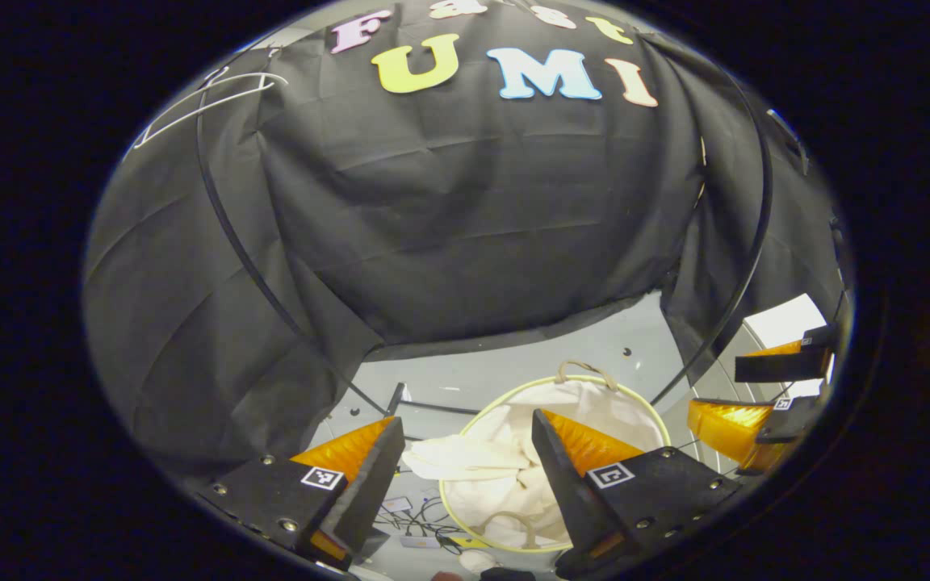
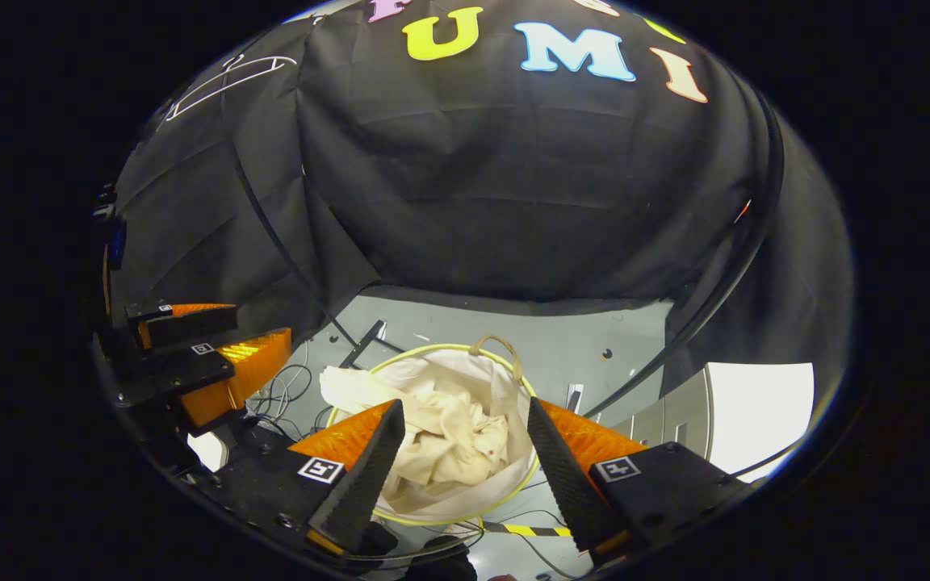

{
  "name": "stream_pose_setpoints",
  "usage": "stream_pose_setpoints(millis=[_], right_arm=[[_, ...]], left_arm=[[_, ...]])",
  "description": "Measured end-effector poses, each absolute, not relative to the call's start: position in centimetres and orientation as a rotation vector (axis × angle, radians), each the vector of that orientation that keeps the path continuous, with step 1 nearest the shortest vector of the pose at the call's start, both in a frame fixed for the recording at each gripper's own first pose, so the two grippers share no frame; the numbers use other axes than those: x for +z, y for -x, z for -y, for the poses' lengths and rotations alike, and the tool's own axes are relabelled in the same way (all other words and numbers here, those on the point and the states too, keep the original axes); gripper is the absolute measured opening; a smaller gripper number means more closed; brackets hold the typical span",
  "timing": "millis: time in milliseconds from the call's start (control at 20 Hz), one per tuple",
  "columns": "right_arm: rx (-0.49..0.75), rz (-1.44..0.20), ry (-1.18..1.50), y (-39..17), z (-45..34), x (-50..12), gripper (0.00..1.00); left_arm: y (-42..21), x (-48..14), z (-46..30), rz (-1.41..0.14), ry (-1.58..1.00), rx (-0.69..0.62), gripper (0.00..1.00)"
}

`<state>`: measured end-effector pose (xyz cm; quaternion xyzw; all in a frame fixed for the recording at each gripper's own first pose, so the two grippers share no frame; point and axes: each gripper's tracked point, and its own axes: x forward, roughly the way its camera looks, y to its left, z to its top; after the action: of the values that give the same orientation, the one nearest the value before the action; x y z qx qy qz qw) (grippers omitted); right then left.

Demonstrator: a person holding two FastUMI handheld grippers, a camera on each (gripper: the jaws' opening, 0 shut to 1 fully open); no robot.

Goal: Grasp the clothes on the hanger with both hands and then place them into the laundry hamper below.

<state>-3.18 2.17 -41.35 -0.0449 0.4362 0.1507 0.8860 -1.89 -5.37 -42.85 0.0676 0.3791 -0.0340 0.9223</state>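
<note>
Hovering above the laundry hamper (image 1: 649,411), both grippers point downward; left gripper (image 1: 465,476) with jaws spread wide, nothing between them; right gripper (image 2: 461,464) likewise wide apart and holding nothing; in the left gripper view the right one shows off to the side, near but apart.

Below them: clothes (image 2: 449,440), a pale cream bundle, lie crumpled inside the hamper; one fold (image 1: 453,460) drapes over the rim on the side nearer the cables (image 2: 283,387); rope handle (image 2: 496,349) stands at the far rim; hamper sits on a grey floor (image 1: 513,367).

Farther back: black cloth wall; an empty white hanger (image 2: 227,81) high up against it; a dark curved frame rod (image 1: 231,226) sweeping down.

Judgement: placing looks essentially done; what remains is the loose fold over the rim.

Risks: that fold may pull more fabric out under its own weight, since it hangs unsupported; tucking it in with open jaws could snag the cloth and lift it out on withdrawal; a push at the light rim could tip the hamper; loose cables beside it could catch a lowered gripper.
</note>
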Motion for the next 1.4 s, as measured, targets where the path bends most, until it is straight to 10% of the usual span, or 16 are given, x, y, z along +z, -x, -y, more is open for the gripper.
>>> stream_pose_setpoints(millis=[1400], right_arm=[[0.07, -0.231, 0.105, 8.6, -0.7, -8.7, 0.96]], left_arm=[[7.7, -7.5, -5.2, -0.178, -0.024, -0.071, 0.94]])
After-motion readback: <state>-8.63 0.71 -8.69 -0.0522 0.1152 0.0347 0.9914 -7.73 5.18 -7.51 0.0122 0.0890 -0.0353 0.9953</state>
